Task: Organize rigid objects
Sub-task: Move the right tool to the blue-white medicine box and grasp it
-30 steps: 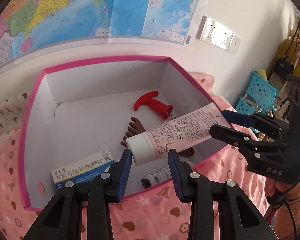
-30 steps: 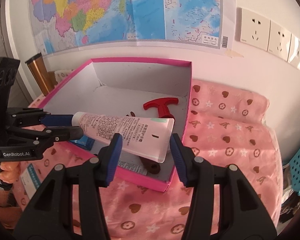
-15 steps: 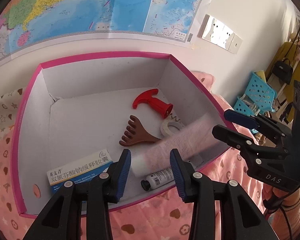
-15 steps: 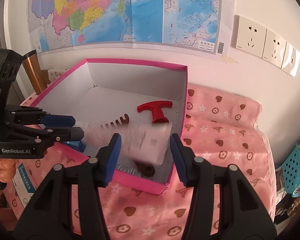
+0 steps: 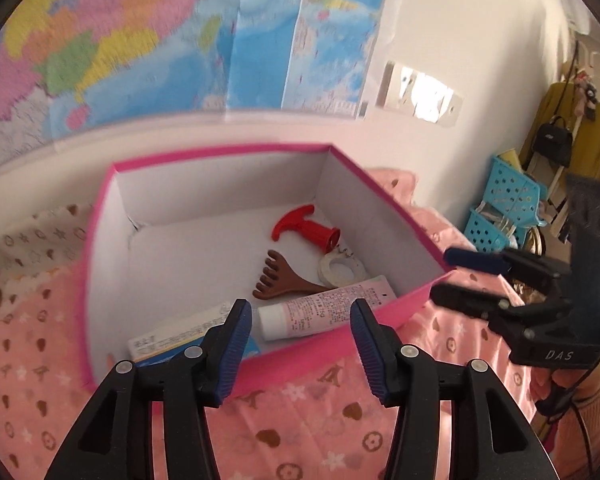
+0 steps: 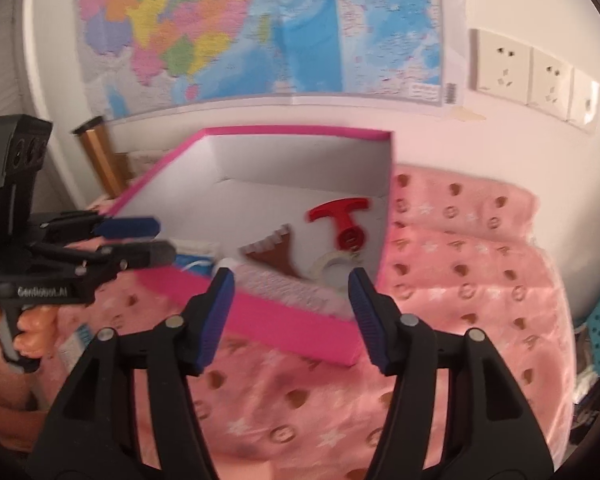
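A pink tube with a white cap (image 5: pixel 320 310) (image 6: pixel 288 286) lies inside the pink box (image 5: pixel 100 240) (image 6: pixel 292 320), against its near wall. Beside it rest a brown hand-shaped scratcher (image 5: pixel 282 280) (image 6: pixel 274 252), a red T-handled tool (image 5: pixel 304 230) (image 6: pixel 342 222), a roll of white tape (image 5: pixel 340 270) (image 6: pixel 332 268) and a medicine carton (image 5: pixel 180 338). My left gripper (image 5: pixel 300 334) hovers over the box's near edge, its jaws opening with nothing between them. My right gripper (image 6: pixel 290 312) is also opening and empty, just outside the box.
The box sits on a pink blanket with hearts and stars (image 5: pixel 320 420) (image 6: pixel 480 280). A map (image 6: pixel 260 28) and wall sockets (image 6: pixel 528 72) cover the wall behind. Blue baskets (image 5: pixel 504 212) stand at the right, a brass cylinder (image 6: pixel 98 152) at the left.
Both grippers let go of the pink tube, which fell into the box and now lies on its floor. Both pairs of jaws widened and drew back a little from the box.
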Available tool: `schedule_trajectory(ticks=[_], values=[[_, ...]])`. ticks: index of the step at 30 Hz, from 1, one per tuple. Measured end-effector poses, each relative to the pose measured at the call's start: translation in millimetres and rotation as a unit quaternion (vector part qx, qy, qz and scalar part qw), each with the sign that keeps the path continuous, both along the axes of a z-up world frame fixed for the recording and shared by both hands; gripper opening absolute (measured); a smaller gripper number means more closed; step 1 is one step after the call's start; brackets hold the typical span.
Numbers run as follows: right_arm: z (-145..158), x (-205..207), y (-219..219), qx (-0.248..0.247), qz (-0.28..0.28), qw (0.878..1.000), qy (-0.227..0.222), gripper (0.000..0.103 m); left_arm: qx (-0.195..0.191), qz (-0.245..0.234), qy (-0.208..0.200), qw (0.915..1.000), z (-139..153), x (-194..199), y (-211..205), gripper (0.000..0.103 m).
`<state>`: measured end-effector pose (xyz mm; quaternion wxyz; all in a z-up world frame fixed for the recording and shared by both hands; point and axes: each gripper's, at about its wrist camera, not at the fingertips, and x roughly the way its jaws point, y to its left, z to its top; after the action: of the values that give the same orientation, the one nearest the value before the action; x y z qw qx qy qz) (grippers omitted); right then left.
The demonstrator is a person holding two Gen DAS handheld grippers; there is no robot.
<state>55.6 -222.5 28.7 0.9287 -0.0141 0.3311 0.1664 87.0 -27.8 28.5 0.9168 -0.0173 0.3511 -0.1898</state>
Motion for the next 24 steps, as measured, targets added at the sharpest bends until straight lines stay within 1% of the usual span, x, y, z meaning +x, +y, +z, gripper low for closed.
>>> schedule_trajectory(ticks=[3,5,7,9,11,14,16,19,24], values=[[-7,-14,11,0.016,0.040,0.999,0.019,0.061,0.007,0.006,-0.025,0.9997,9,-25,14,0.054],[-15,-22,20,0.029,0.067,0.997,0.035,0.061,0.010,0.014,-0.031,0.9994,10,-37,25,0.055],[-24,-27,29,0.048,0.094,0.993,0.058,0.061,0.015,0.030,-0.026,0.9991,6,-47,37,0.055],[-32,-33,40,0.058,0.116,0.989,0.076,0.061,0.032,0.061,-0.019,0.9975,-3,-57,51,0.055],[-39,-38,52,0.059,0.135,0.985,0.089,0.061,0.040,0.077,-0.008,0.9962,-10,-65,61,0.055],[-50,-43,67,0.065,0.162,0.978,0.110,0.061,0.039,0.101,0.017,0.9940,-25,-74,79,0.055],[-59,-43,79,0.059,0.177,0.974,0.126,0.061,0.036,0.115,0.036,0.9920,-36,-79,88,0.055],[-68,-46,91,0.054,0.192,0.970,0.141,0.061,0.027,0.127,0.061,0.9897,-51,-86,99,0.055],[-77,-45,106,0.054,0.211,0.963,0.158,0.061,0.023,0.127,0.081,0.9883,-61,-99,106,0.055]])
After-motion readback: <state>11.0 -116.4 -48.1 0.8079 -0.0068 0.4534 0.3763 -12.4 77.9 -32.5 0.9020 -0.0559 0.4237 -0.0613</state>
